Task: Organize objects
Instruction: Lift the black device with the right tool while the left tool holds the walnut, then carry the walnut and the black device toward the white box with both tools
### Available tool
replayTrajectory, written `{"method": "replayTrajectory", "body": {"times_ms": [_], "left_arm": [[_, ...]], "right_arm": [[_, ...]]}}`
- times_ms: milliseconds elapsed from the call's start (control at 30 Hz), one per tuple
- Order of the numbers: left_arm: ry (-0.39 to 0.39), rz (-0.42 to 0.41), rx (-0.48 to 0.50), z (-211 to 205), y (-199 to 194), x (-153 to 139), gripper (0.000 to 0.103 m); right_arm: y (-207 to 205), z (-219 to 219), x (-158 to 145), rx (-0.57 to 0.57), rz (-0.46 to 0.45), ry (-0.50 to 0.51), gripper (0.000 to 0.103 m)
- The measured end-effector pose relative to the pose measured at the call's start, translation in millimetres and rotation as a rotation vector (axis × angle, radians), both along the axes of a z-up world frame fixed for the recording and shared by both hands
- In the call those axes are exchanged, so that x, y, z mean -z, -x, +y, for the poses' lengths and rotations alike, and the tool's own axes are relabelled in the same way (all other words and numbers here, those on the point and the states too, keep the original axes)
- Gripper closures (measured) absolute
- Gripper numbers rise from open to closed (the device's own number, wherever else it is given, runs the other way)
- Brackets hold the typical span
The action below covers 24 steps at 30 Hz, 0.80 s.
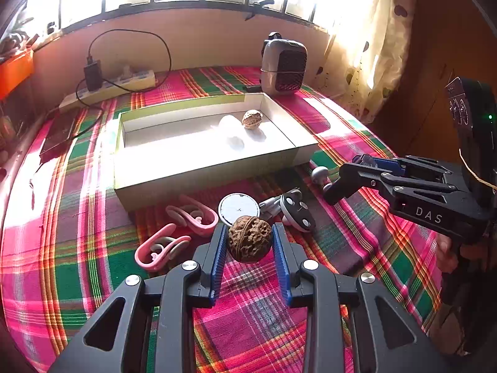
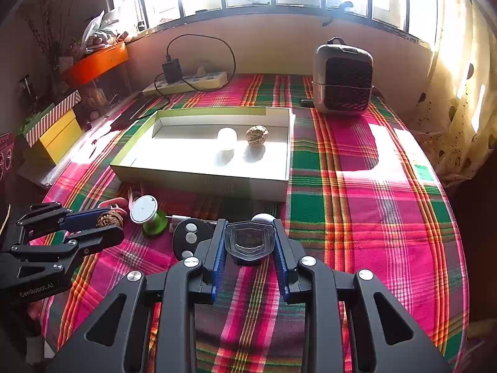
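Item 1. Left gripper (image 1: 250,242): jaws pinching a brown walnut (image 1: 250,238) between the blue pads, clear of the plaid tablecloth (image 1: 248,304). The seam of the walnut runs top to bottom in the left wrist view, long axis roughly upright. The right wrist view shows the same gripper (image 2: 105,223) at 9 o'clock with the walnut (image 2: 107,219) only partly visible.

Item 2. Right gripper (image 2: 250,242): jaws pressed on a small dark case with a clear lid (image 2: 250,242), its narrower end toward the camera, its wider end toward 12 o'clock. In the left wrist view this gripper (image 1: 335,186) shows side-on at 3 o'clock and the case is hidden by the fingers.

Item 3. Open white box (image 1: 198,174), 12 o'clock of both grippers, long axis running 9 to 3. Inside: a second walnut (image 1: 252,119) and a white rounded object (image 1: 231,124) just at its 9 o'clock side.

Item 4. Loose on the cloth, near side of the box: two pink ear hooks (image 1: 192,214), clear only in the left wrist view; a round white disc (image 1: 238,209), which the right wrist view shows as the top of a green spool (image 2: 153,220); a black key fob with three buttons (image 2: 189,236).

Item 5. Background: grey heater (image 2: 343,80) at 1 o'clock, power strip with charger (image 2: 186,82) at 11 o'clock. Orange tray (image 2: 94,62) and striped box (image 2: 52,118) are clear only in the right wrist view.
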<state>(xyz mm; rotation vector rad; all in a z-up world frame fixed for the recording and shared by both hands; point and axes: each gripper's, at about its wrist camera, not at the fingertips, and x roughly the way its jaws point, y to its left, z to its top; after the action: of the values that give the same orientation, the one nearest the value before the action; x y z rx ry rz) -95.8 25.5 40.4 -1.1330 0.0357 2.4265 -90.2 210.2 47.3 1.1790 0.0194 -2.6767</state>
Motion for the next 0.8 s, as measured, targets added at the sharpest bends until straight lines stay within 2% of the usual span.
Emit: {"method": "replayTrajectory", "body": {"times_ms": [533, 800], "left_arm": [[-0.025, 0.021, -0.062, -19.2, 45.1, -15.7, 0.076], [-0.038, 0.014, -0.039, -16.6, 48.9, -13.8, 0.076]], "right_arm": [[45.7, -11.6, -23.1, -0.043, 0.028, 0.038, 0.074], [38.2, -0.9, -21.1, -0.056, -0.013, 0.071, 0.074]]}}
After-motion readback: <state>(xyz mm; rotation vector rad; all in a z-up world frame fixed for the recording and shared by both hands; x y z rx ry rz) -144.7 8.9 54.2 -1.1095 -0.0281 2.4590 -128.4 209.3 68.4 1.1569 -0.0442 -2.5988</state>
